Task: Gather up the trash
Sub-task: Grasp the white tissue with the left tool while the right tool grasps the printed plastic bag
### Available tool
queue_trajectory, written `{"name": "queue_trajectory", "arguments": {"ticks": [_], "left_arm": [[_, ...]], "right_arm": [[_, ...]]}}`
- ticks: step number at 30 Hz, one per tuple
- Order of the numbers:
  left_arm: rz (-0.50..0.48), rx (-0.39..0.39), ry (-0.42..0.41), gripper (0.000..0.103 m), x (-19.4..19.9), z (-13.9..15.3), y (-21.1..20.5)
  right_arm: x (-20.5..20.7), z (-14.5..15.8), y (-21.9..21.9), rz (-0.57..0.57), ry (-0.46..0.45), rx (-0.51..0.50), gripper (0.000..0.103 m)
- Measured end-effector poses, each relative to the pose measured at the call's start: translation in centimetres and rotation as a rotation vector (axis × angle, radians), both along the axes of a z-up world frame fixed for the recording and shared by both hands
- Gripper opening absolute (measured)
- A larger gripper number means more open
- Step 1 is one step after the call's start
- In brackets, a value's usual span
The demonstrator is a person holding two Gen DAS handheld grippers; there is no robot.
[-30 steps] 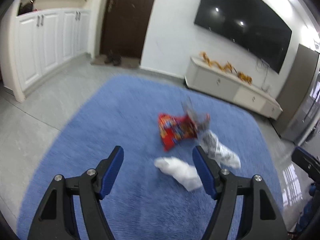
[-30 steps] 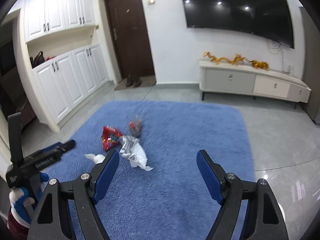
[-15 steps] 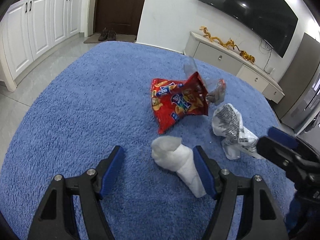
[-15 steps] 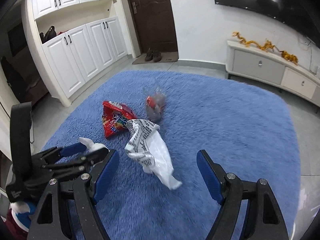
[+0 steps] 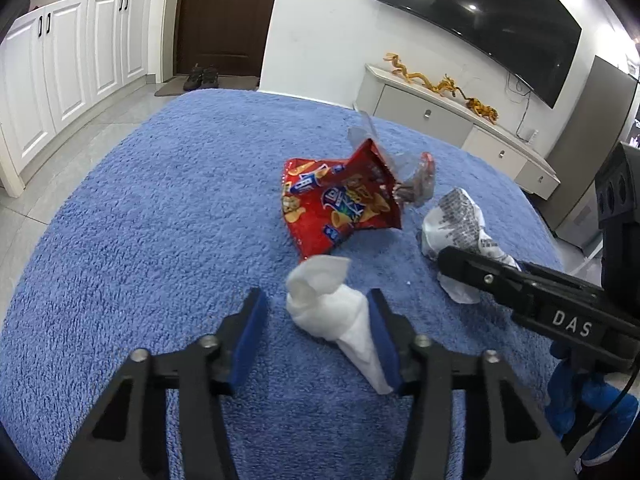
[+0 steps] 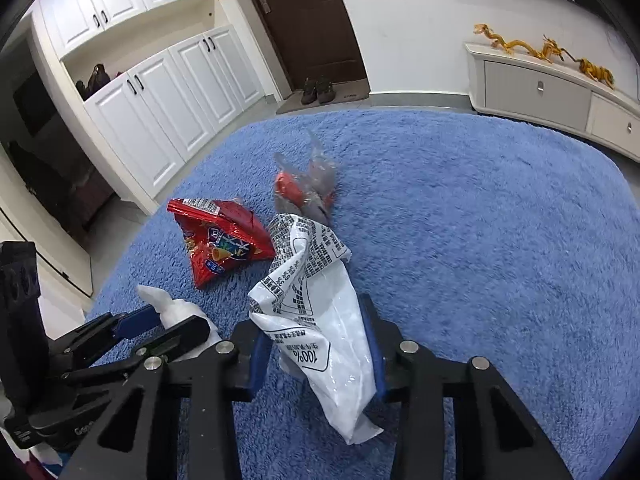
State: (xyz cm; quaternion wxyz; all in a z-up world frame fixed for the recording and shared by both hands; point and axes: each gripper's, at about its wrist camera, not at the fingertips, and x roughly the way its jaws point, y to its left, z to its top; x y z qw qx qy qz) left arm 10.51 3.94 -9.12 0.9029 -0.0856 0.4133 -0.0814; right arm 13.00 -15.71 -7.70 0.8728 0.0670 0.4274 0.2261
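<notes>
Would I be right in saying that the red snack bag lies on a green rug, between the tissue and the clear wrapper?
Not quite: the rug is blue, not green, as the left wrist view shows. The red snack bag does lie on it, between the tissue and the clear wrapper.

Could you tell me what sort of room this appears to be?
Most likely a home living room by the entrance: a wall-mounted television above a low cabinet, a blue rug, and shoes at the door.
</notes>
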Motion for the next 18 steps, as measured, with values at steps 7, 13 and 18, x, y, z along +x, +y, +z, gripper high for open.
{"name": "queue_trajectory", "arguments": {"ticks": [7, 13, 18], "left_arm": [[-0.019, -0.023, 0.0, 0.027, -0.5, 0.4, -0.2], [-0.024, -0.087, -0.01, 0.026, -2.8, 1.6, -0.3], [-0.027, -0.086, -0.046, 0.026, -4.9, 3.8, -0.6]], "right_arm": [[-2.8, 1.6, -2.3, -0.043, -0.025, 0.012, 0.034], [-6.8, 3.9, -4.9, -0.091, -0.063, 0.019, 0.034], [-11.1, 5.7, -7.6, -0.137, -0.101, 0.024, 0.034]]}}
